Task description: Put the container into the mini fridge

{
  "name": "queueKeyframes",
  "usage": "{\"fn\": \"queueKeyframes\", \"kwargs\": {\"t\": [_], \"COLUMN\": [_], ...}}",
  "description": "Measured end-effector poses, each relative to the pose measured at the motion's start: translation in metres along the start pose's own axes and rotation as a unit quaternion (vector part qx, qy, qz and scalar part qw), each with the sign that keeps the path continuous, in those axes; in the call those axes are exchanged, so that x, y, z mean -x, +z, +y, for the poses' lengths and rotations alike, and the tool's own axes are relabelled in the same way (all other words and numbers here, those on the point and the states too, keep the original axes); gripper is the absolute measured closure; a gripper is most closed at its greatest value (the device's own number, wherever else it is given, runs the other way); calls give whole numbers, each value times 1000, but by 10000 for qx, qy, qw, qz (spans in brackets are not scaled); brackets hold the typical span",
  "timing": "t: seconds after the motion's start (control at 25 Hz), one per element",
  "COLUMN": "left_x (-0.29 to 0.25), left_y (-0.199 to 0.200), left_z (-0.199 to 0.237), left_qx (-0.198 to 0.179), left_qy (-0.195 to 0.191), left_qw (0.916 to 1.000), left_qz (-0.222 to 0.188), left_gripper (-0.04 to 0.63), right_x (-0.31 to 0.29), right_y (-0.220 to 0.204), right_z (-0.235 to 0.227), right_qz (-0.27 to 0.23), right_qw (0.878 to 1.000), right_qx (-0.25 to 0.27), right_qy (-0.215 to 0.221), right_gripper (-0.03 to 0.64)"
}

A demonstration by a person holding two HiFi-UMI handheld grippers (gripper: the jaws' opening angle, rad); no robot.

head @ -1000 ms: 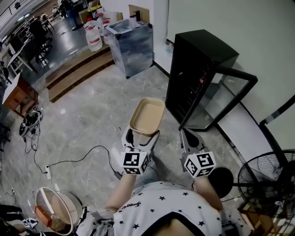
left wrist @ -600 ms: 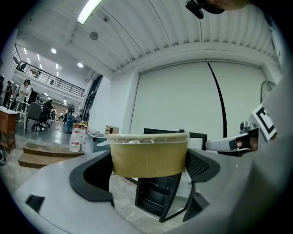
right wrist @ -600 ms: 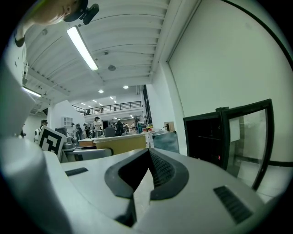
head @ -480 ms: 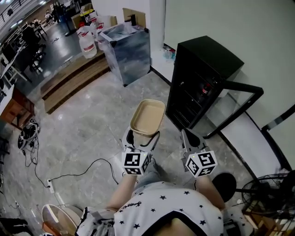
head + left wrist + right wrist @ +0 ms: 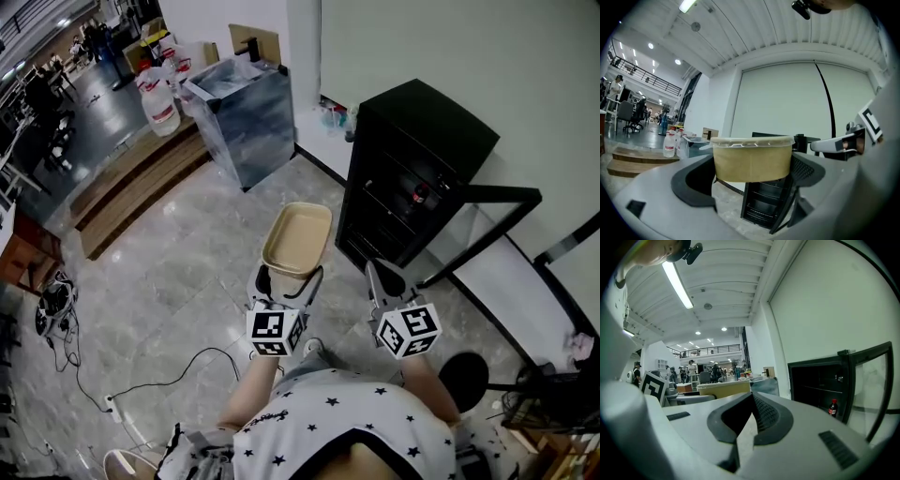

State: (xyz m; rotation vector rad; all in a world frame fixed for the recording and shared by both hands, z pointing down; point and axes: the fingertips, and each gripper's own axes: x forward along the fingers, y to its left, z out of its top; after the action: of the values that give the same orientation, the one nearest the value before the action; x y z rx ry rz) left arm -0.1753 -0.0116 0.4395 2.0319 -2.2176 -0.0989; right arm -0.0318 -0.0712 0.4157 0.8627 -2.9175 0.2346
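A tan rectangular container with a clear lid is held level in my left gripper, whose jaws are shut on its near end. From the left gripper view the container fills the gap between the jaws, with the black mini fridge behind and below it. The mini fridge stands against the wall ahead, its glass door swung open to the right. A red-capped bottle stands on a shelf inside. My right gripper is shut and empty, just in front of the fridge opening.
A wrapped blue-grey box stands left of the fridge, with water jugs behind it. Wooden steps run along the left. Cables lie on the marble floor at the lower left. A black fan base sits at the right.
I have stepped closer to the fridge; it now sits larger and nearer in the head view. Both grippers keep their places, the container still in the left.
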Motion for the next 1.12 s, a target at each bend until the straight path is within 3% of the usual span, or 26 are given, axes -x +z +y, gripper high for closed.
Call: {"fn": "queueKeyframes", "kwargs": {"t": [0.56,1.12], "left_x": [-86,-161], "left_y": [-6,-16], "left_z": [42,18], "left_qx": [7,-84], "left_qy": [-583,-1224], "left_qw": [9982,9920], "left_qz": [163,289], "left_gripper": [86,86], "right_x": [-75,-80], "right_y": [-2,-5], "right_z": [-34,-76], "right_qz": [-40,-98], "right_qw": [9981,9937], "right_qx": [-158,-292], "right_qy": [-586,-1081], "right_gripper": [623,623]}}
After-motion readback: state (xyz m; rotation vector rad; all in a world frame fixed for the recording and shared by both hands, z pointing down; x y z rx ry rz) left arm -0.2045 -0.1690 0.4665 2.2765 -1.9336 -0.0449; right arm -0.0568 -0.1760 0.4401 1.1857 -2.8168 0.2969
